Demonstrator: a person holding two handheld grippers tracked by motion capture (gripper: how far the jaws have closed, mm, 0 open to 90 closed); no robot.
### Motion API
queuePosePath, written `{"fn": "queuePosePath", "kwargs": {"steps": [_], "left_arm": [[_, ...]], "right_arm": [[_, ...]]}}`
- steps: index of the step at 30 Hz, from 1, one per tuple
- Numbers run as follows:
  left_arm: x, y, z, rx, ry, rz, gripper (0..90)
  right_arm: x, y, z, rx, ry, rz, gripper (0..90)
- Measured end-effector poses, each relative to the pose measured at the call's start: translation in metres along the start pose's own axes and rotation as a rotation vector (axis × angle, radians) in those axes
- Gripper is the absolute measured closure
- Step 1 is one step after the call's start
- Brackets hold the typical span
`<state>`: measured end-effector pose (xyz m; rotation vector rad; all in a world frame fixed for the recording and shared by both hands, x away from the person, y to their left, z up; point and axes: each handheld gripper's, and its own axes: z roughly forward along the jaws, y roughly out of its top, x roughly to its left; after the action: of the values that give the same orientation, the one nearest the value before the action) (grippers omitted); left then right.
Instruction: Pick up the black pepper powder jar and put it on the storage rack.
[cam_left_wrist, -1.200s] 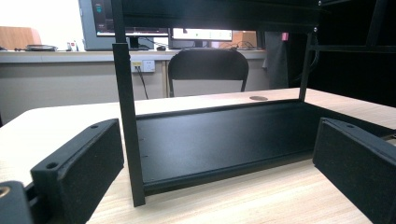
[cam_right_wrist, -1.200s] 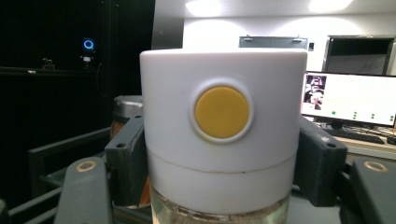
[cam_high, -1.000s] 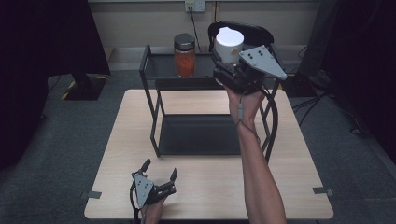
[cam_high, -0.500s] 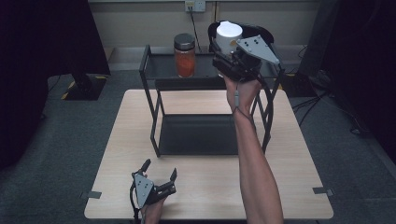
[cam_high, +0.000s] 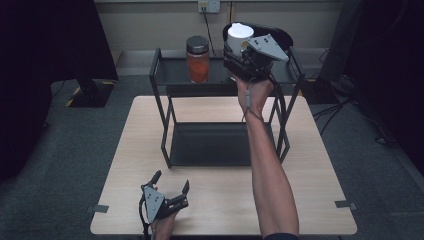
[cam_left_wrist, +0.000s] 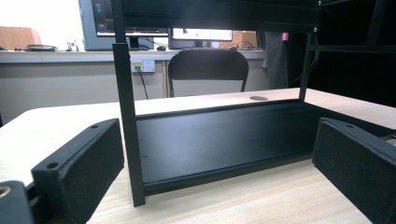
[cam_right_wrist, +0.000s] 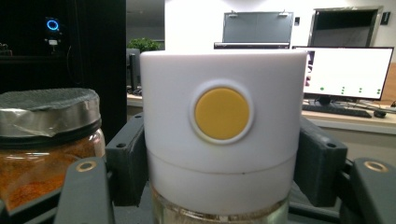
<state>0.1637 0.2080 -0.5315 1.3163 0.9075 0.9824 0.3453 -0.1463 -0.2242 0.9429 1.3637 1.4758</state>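
While clamped, white-capped jar (cam_right_wrist: 222, 140) sits between right claw (cam_right_wrist: 219, 163) jaws (upright).

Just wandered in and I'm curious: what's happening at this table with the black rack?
A person works with a hand-held gripper in each hand. The right hand-held gripper is shut on a white-capped jar, holding it at the top shelf of the black rack, beside a jar of orange powder standing there. The left hand-held gripper rests open near the table's front edge, holding nothing.

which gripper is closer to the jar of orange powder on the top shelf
Right. The right gripper is up at the top shelf beside the orange jar, clamping a white-capped container. The left gripper sits open near the table's front edge.
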Motion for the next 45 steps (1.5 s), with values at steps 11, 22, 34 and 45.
{"fn": "queuePosePath", "kwargs": {"steps": [11,22,34,45], "left_arm": [[0.000,0.000,0.000,0.001,0.000,0.002,1.5],[0.000,0.000,0.000,0.001,0.000,0.004,1.4],[0.000,0.000,0.000,0.000,0.001,0.001,1.5],[0.000,0.000,0.000,-0.001,0.000,-0.001,1.4]], "right_arm": [[0.000,0.000,0.002,0.004,0.000,0.004,30.4],[-0.004,0.001,0.004,0.009,0.011,0.013,30.4],[-0.003,-0.001,0.001,-0.011,0.005,0.007,25.2],[0.007,-0.002,-0.010,-0.053,-0.005,-0.002,0.0]]}}
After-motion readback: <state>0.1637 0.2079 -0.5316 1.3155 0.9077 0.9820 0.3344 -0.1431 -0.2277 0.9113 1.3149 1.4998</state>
